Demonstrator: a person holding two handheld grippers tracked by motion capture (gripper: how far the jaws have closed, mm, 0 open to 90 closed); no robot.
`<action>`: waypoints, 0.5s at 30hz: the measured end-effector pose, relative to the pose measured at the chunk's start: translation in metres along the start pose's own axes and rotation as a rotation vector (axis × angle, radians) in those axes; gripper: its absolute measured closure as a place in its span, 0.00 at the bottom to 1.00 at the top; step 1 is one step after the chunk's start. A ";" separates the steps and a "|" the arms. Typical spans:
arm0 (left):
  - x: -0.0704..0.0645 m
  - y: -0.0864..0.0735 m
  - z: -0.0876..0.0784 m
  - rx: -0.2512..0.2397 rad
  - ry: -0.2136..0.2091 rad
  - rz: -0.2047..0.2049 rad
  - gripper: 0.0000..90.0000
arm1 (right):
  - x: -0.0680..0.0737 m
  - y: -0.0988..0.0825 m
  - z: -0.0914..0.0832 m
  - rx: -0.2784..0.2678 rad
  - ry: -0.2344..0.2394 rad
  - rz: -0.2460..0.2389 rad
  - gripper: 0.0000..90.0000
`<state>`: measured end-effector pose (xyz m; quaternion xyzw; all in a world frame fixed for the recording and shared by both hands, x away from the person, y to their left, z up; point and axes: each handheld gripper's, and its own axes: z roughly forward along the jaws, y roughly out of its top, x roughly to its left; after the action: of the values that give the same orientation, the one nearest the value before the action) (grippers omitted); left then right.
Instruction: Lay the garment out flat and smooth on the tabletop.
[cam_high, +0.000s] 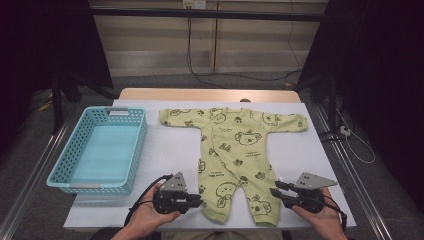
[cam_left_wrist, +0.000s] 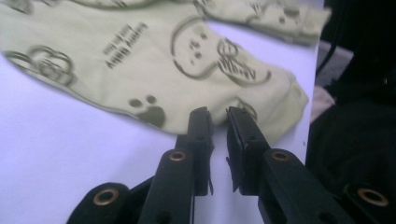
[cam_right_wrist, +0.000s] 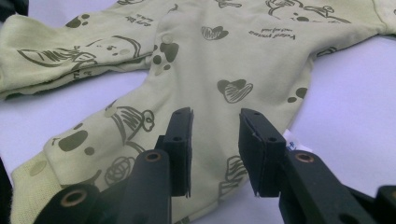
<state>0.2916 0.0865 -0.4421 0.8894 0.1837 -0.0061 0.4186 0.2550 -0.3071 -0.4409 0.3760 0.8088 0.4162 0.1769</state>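
Facing the pale green baby romper printed with koalas (cam_high: 235, 160), I find its long axis running away from me, legs nearest. My left gripper (cam_high: 196, 201) sits just outside one leg cuff (cam_left_wrist: 280, 100), jaws narrow with nothing between them. My right gripper (cam_high: 274, 191) reaches the other leg's edge (cam_right_wrist: 140, 140), jaws part open over the cloth, not pinching. White table cover (cam_high: 170, 150) lies bare inward; the light blue perforated plastic basket (cam_high: 60, 167) stands well apart beyond the left gripper.
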 end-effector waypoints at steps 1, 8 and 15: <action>-0.003 0.000 0.002 0.037 0.003 0.019 0.88 | 0.000 0.000 0.000 -0.001 0.001 0.000 0.72; -0.020 -0.001 0.009 -0.029 -0.029 -0.052 0.77 | 0.000 0.000 0.000 0.000 0.002 -0.001 0.72; -0.023 0.002 0.005 0.001 -0.011 0.051 0.73 | 0.000 0.000 0.000 -0.003 0.006 -0.001 0.71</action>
<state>0.2715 0.0742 -0.4404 0.8939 0.1584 -0.0004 0.4192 0.2548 -0.3066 -0.4411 0.3741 0.8089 0.4183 0.1752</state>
